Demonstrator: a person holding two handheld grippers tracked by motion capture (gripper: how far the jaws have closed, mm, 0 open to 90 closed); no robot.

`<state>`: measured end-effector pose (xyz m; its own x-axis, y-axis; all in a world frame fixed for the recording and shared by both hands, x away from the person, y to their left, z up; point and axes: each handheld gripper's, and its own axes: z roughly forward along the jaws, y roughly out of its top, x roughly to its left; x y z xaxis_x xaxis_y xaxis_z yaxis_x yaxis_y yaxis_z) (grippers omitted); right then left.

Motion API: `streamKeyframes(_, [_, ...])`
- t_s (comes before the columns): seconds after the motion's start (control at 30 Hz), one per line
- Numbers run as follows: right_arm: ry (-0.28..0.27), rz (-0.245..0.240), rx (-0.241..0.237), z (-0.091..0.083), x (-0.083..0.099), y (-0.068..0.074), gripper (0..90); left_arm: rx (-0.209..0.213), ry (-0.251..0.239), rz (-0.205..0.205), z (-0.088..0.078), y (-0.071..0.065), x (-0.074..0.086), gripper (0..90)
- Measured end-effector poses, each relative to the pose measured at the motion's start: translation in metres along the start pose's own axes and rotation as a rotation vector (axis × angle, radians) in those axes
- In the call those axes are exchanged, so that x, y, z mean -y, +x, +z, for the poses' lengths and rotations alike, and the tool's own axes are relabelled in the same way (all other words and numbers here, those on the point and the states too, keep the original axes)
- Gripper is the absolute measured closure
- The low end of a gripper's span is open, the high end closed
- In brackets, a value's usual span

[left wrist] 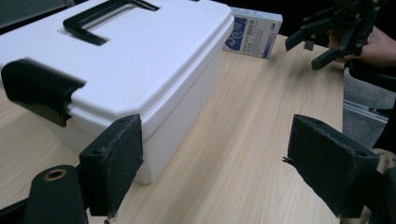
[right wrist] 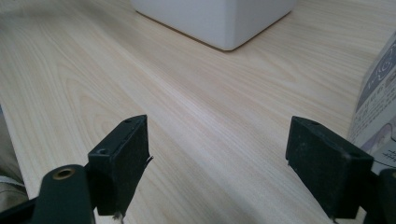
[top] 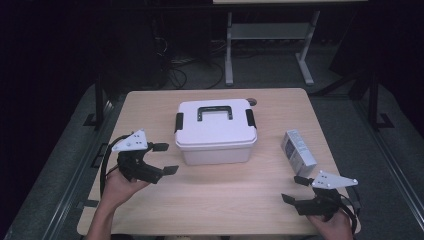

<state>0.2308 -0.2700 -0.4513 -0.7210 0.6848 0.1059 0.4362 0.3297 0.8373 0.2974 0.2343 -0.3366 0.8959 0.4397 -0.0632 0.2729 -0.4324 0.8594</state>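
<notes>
The light wooden surface (top: 220,195) carries a white plastic storage box with a black handle and black side latches (top: 216,131) at its middle. A small white and blue cardboard carton (top: 298,148) lies well right of it. The left tool (top: 166,159) hangs beside the box's left end, jaws wide, empty. The right tool (top: 295,189) sits near the carton, jaws wide, empty.

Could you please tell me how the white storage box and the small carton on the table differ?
The storage box is plain white with a black handle and black side latches; the small carton is greyish with blue printing. The storage box is far bigger and sits mid-table; the small carton lies nearer the right edge. Both rest untouched on the wooden table.
</notes>
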Motion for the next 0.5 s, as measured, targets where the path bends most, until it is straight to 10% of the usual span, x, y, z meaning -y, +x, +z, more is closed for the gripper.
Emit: streamKeyframes(0.5, [-0.004,0.003,0.007,0.0,0.0,-0.001,20.5,0.071,0.044,0.046,0.011,0.017,-0.041,17.6])
